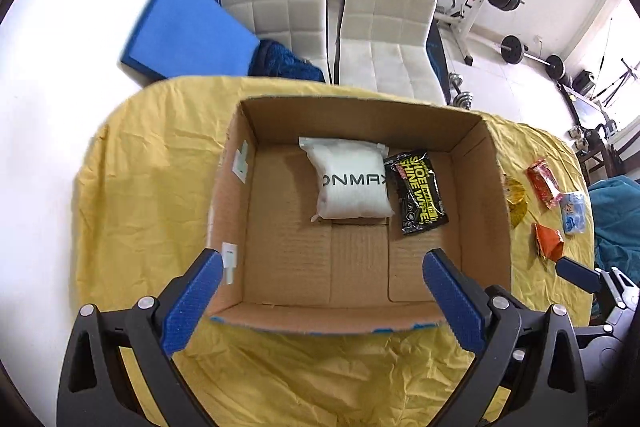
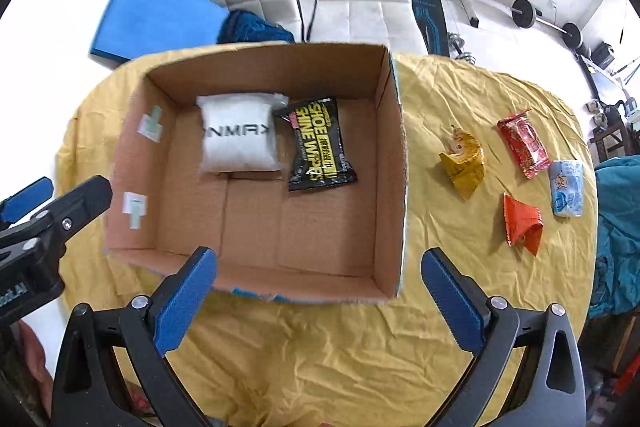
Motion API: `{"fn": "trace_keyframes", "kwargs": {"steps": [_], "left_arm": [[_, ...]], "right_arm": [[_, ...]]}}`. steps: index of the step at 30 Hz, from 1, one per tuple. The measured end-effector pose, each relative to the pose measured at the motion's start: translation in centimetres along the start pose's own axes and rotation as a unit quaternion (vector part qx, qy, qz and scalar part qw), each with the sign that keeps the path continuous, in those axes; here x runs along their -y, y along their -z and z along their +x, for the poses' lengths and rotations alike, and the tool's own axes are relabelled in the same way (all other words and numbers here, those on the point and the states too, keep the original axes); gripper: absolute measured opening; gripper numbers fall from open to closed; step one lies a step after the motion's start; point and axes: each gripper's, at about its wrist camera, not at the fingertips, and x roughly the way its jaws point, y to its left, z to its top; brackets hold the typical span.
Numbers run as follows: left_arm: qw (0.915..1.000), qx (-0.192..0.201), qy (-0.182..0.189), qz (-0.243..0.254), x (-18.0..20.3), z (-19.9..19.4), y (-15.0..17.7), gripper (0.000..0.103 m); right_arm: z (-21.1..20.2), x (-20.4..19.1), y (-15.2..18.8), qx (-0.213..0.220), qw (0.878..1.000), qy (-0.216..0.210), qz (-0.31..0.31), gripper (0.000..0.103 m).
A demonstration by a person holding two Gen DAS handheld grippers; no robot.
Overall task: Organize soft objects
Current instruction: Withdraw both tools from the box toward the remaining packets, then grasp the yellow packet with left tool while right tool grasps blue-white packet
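Both tongs (image 1: 322, 285) (image 2: 318, 281) hover spread over box (image 2: 394, 163).

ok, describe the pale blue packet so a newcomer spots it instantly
Start at the cardboard box on the yellow tablecloth; four loose packets lie to its right. The pale blue packet lies farthest right, beside the red wrapper: the only blue one, with a cartoon print.

Left gripper (image 1: 322, 285): jaws spread wide, nothing between the blue pads (image 1: 192, 301), fingers aimed toward 12 o'clock.
Right gripper (image 2: 320, 285): jaws equally wide, empty, blue pads (image 2: 184, 303) angled outward, pointing to 12 o'clock.
Relative position: left gripper appears at 9 o'clock in the right wrist view; right gripper at 4 o'clock in the left.
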Motion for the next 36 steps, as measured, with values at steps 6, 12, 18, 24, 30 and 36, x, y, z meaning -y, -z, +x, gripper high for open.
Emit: {"fn": "trace_keyframes", "kwargs": {"steps": [6, 12, 18, 24, 30, 36], "left_arm": [[0.9991, 0.043, 0.002, 0.000, 0.3, -5.2, 1.0, 0.103], [0.9983, 0.056, 0.017, 0.003, 1.1, -7.8, 1.7, 0.103], [0.9979, 0.044, 0.047, -0.009, 2.5, -7.9, 1.8, 0.103], [0.9972, 0.022, 0.070, 0.008, 7.3, -6.1, 0.6, 0.103], [0.9943, -0.016, 0.094, 0.048, 16.0, -2.0, -2.4, 0.103], [0.9893, -0.056, 0.073, 0.114, 25.1, 3.6, -5.7, 0.103]], "right_arm": [[-4.5, -0.1, 1.8, 0.033, 0.999, -0.004, -0.005, 0.103], [-7.0, -0.1, 2.9, 0.045, 0.999, -0.022, 0.000, 0.103], [-7.5, 2.4, 3.2, 0.034, 0.998, -0.038, 0.022, 0.103], [-7.2, 11.5, 3.0, 0.017, 0.995, -0.023, 0.095, 0.103], [-5.4, 24.1, 2.5, -0.005, 0.984, 0.024, 0.179, 0.103], [-1.6, 36.1, 1.5, -0.031, 0.971, 0.045, 0.233, 0.103]]}}
